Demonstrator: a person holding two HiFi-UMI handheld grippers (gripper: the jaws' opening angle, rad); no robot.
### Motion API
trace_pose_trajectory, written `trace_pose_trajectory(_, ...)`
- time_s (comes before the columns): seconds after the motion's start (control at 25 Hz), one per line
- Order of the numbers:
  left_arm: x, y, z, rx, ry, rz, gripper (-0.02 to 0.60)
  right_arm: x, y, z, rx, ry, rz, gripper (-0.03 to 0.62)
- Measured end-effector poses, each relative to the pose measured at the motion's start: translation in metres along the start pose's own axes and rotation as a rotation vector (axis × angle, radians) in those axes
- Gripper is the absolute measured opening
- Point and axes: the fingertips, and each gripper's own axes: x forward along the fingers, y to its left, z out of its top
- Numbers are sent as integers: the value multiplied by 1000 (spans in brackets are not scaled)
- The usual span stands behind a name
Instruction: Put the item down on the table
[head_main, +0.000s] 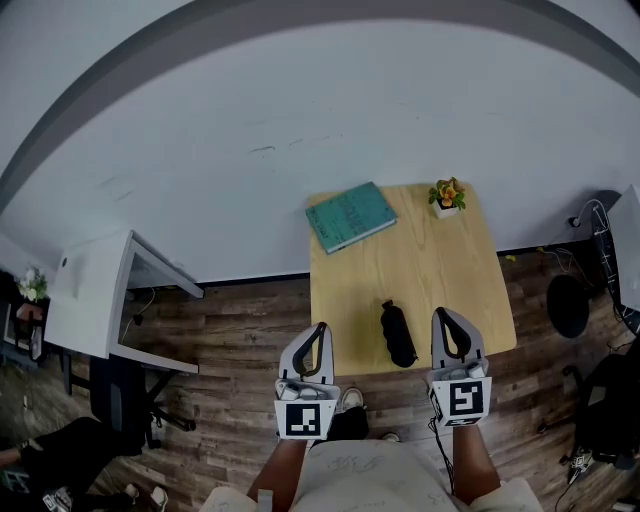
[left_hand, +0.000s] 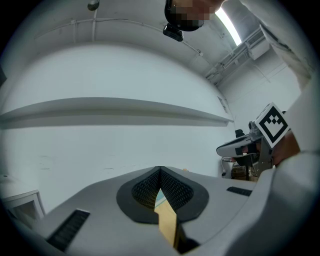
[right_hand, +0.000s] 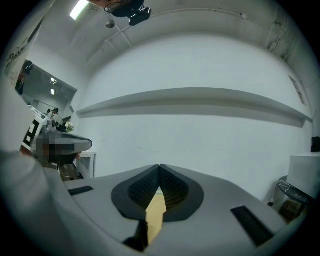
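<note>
Left gripper: jaws closed, nothing held | black item: lying on table, just right of it | right gripper: jaws closed, empty, item to its left | risk: I reckon a nudge from me rolls it off the near edge.

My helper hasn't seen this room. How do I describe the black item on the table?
Find the light wooden table by the white wall. Near its front edge lies a black bottle-shaped item. Unlike the teal book and potted plant at the far corners, it is black.
</note>
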Motion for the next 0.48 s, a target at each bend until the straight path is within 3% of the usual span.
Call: trace_pose_trajectory(0.48,-5,3,-1,-14,-11,-1,8,-1,8,0,-5,13,-3,15)
